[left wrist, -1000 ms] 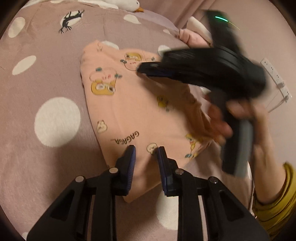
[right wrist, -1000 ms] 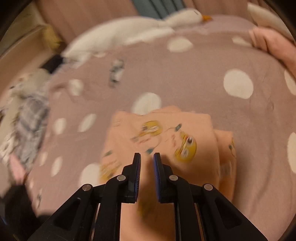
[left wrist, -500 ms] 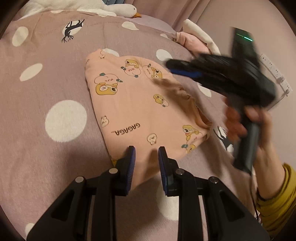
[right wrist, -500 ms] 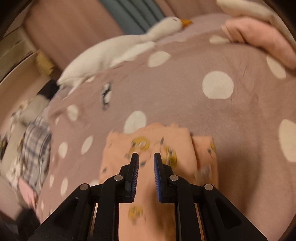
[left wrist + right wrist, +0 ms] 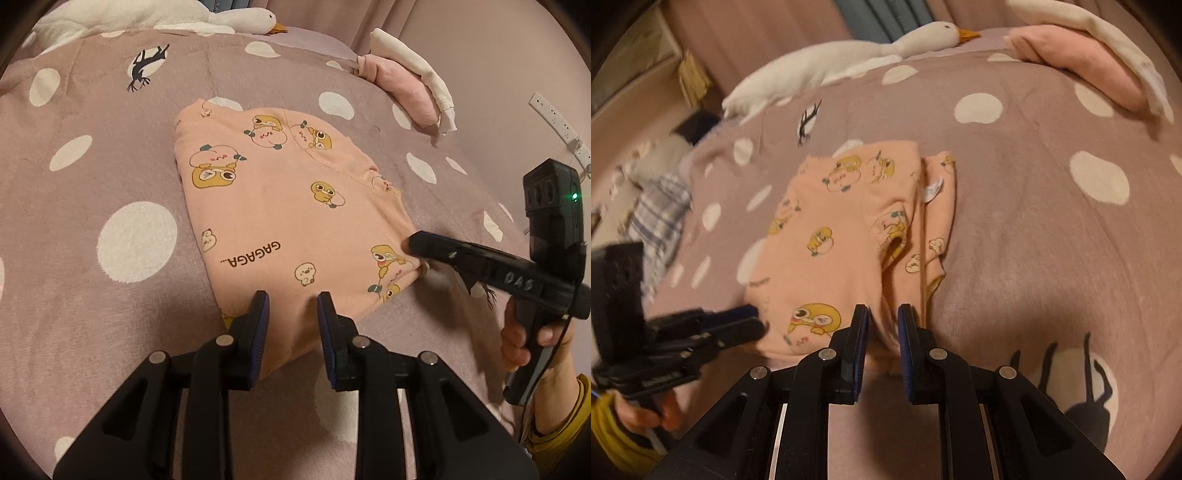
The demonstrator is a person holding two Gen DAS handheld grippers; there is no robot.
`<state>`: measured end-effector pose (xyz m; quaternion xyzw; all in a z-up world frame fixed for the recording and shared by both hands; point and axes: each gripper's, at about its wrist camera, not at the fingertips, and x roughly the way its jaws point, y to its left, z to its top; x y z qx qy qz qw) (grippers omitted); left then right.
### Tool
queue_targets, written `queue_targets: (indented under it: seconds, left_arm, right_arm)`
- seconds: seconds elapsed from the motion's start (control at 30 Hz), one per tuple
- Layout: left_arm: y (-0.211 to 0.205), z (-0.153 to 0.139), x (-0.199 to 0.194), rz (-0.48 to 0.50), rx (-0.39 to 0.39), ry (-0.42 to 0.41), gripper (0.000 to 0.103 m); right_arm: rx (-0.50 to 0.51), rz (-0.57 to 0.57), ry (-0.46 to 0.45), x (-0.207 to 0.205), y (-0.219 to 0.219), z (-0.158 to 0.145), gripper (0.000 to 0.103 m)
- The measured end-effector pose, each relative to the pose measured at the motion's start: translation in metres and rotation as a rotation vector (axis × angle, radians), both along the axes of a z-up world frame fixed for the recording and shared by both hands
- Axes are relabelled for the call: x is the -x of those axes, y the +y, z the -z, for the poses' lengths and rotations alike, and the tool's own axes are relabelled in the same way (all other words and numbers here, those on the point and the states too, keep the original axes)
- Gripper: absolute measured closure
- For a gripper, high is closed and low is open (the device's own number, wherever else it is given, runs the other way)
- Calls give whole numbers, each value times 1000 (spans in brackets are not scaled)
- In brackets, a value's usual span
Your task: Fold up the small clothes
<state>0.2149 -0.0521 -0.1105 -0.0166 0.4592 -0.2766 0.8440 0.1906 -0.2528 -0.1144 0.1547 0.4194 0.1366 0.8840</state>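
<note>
**Q:** Grippers first: what are they doing?

**A:** Both are hanging low over the near edges of a peach garment [image 5: 280, 206], and both are empty. The left gripper [image 5: 291, 308] is hovering with its blue-padded jaws parted over the near hem. The right gripper [image 5: 882, 319] is sitting at a side edge with a narrower gap between its jaws, nothing pinched between them.

**Q:** Where is the garment lying?

**A:** It is lying flat in the middle of a mauve bedspread [image 5: 92, 295] with large white dots. It is already folded into a rough rectangle, with a sleeve tucked across it and a second layer peeking out along one side.

**Q:** How is it likely to handle?

**A:** It looks like thin knit cotton printed with cartoon ducks: light, limp and not slippery, so it is probably going to sag and unfold if lifted by one point. Pinching all layers at two corners of one edge seems the safer hold.

**Q:** Anything else nearby?

**A:** A white plush goose [image 5: 849, 55] and a pink folded cloth [image 5: 1082, 62] are resting well apart at the far edge.
</note>
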Motion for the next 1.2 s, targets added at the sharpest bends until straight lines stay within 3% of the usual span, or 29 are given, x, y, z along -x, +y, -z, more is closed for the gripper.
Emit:
queue_targets:
  seconds: [0.03, 0.13, 0.27, 0.43, 0.53, 0.63, 1.2]
  left_arm:
    - [0, -2, 1, -2, -6, -10, 73]
    - [4, -6, 3, -16, -22, -36, 62]
    - [12, -13, 0, -50, -9, -51, 44]
    - [21, -11, -13, -63, 59, 18, 34]
    - [29, 2, -28, -74, 175, 152, 31]
    - [37, 11, -38, -103, 254, 230, 31]
    - [41, 11, -45, -128, 256, 234, 31]
  right_arm:
    - [-10, 4, -4, 2, -2, -2, 85]
    - [-35, 25, -17, 6, -8, -8, 60]
    - [-108, 55, -11, 4, -20, -10, 54]
    - [-255, 82, 49, -8, -37, -1, 40]
    - [-303, 95, 82, -18, -43, 4, 38]
    - [-350, 108, 115, -26, -48, 10, 38]
    - [-366, 111, 125, -31, -58, 13, 38]
